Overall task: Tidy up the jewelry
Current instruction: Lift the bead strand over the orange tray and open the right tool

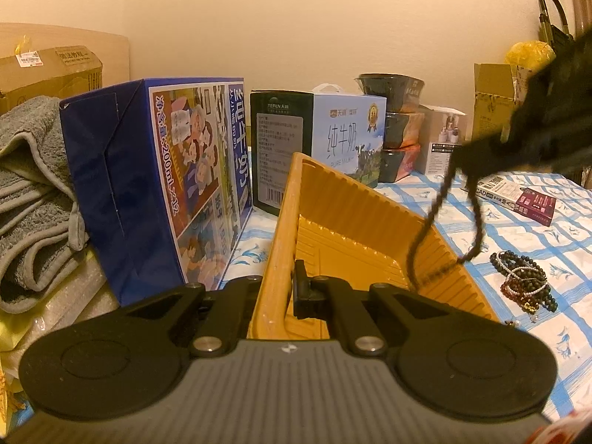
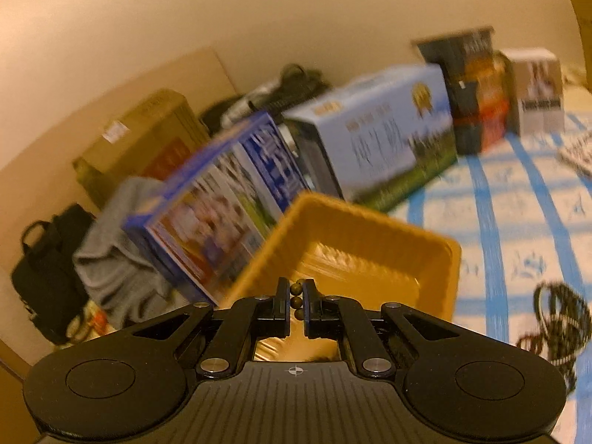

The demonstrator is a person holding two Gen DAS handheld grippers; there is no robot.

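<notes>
While the left hand-held gripper [image 1: 286, 288] clamps the tray [image 1: 373, 222] wall, the right hand-held gripper [image 2: 296, 301] pinches a bead necklace [image 1: 440, 203] dangling over it. Light, limp, slippery; best held mid-strand. Remaining bracelets [image 1: 523, 281] lie on the desk [image 1: 536, 229]. Motion blur obscures the right view.

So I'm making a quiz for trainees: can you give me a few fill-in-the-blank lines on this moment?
1. The left gripper grips the rim of the ____ tray.
2. The right gripper is shut on a string of dark ____, which hangs down over the tray.
3. More bracelets lie on the blue-and-white ____.
4. The grey towel lies beside the ____ milk carton.

Missing words: yellow; beads; tablecloth; blue
</notes>
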